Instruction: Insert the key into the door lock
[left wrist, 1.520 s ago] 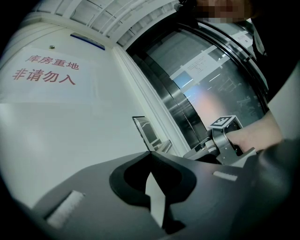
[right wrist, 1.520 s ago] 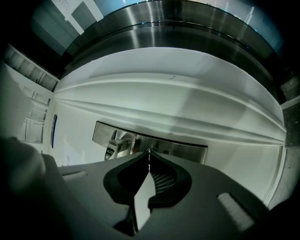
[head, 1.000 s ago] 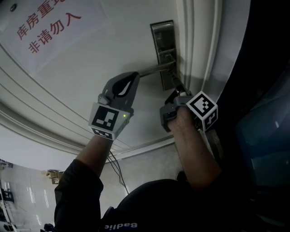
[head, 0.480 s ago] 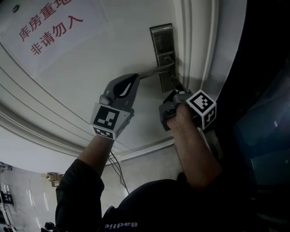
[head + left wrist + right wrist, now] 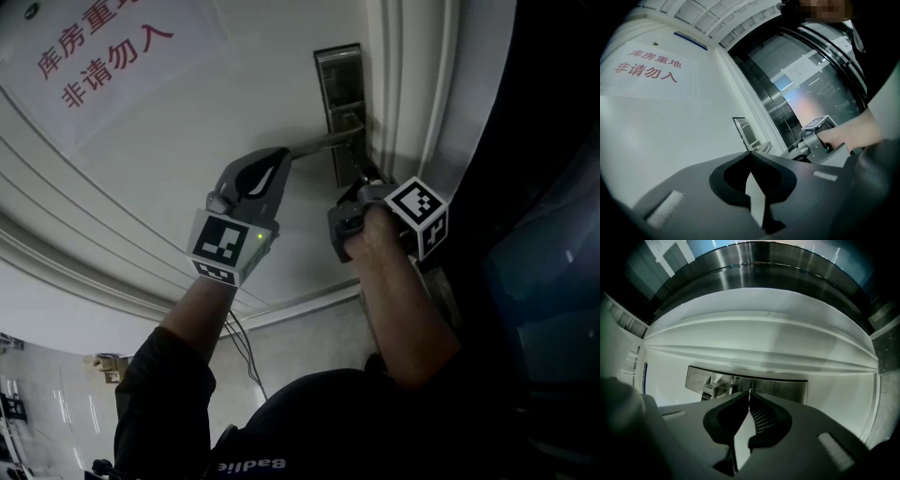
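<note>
Key [image 5: 749,391], pinched edge-on in the nearly closed right tongs [image 5: 360,186], could twist and jam against the lock plate [image 5: 790,389]; left tongs [image 5: 283,156] are closed too.

The left gripper [image 5: 283,155] and the right gripper [image 5: 360,185] are held level, side by side, on outstretched forearms. On each, the fingers are seen pressed together at the tips.

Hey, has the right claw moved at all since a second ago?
No. The right claw is where it was, its shut tips against the lower part of the lock plate, just as before.
</note>
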Demonstrator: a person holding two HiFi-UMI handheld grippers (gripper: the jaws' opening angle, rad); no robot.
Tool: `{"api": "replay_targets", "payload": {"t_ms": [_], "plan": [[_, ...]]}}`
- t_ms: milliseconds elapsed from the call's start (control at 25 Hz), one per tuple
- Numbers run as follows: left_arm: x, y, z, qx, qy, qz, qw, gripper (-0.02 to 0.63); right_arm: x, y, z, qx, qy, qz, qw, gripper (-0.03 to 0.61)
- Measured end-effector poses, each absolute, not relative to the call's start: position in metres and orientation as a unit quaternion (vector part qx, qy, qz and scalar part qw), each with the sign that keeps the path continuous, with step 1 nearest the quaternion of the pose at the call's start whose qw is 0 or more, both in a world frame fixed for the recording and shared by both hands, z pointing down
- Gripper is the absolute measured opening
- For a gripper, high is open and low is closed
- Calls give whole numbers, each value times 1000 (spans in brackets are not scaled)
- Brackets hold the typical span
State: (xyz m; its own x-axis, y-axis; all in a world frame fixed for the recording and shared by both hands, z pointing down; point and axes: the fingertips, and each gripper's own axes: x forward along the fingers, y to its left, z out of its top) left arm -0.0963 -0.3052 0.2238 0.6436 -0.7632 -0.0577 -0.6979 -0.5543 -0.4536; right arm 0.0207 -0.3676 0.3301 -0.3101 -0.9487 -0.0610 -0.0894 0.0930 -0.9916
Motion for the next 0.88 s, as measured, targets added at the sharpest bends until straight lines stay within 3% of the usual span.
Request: {"api": "replay_targets", "payload": {"t_ms": [880], "plan": [[-96, -306, 223, -878, 418, -73, 223, 0, 14, -385, 329, -414, 621, -530, 402, 14]]}}
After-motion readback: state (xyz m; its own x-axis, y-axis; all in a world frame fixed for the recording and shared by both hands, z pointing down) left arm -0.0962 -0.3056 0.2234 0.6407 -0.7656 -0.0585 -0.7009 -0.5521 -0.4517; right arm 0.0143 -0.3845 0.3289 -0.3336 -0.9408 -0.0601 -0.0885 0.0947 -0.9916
